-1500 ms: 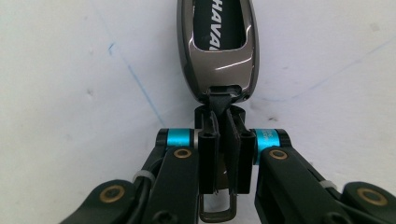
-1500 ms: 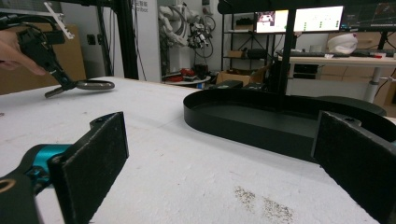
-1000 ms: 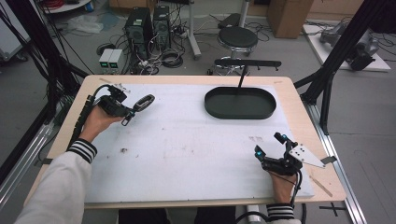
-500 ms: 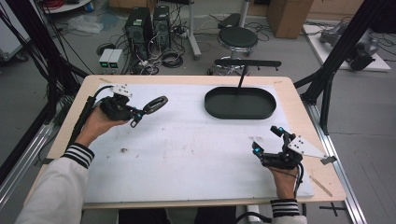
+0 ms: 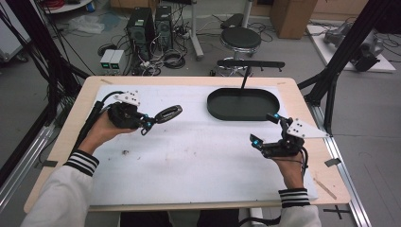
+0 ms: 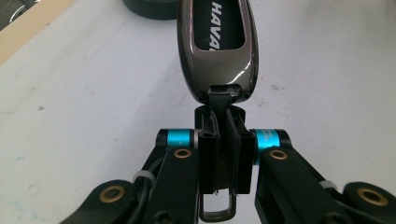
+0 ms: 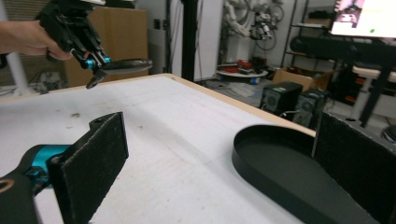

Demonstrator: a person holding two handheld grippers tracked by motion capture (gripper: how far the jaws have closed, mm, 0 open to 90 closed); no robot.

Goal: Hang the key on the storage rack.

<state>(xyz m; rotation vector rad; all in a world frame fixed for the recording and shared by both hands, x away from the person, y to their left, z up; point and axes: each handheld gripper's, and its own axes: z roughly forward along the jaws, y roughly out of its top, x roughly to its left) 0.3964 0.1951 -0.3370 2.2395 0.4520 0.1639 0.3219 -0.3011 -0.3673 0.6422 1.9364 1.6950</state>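
Left gripper [image 5: 150, 124] clamped tight on strap tab of key fob [image 5: 168, 114], fob lifted clear above white mat at counter's [image 5: 71, 118] left-far part. Right gripper [image 5: 265, 130] jaws spread wide, holding nothing, raised over right side, just near of black oval tray [image 5: 243, 105]. Tray sits far right.
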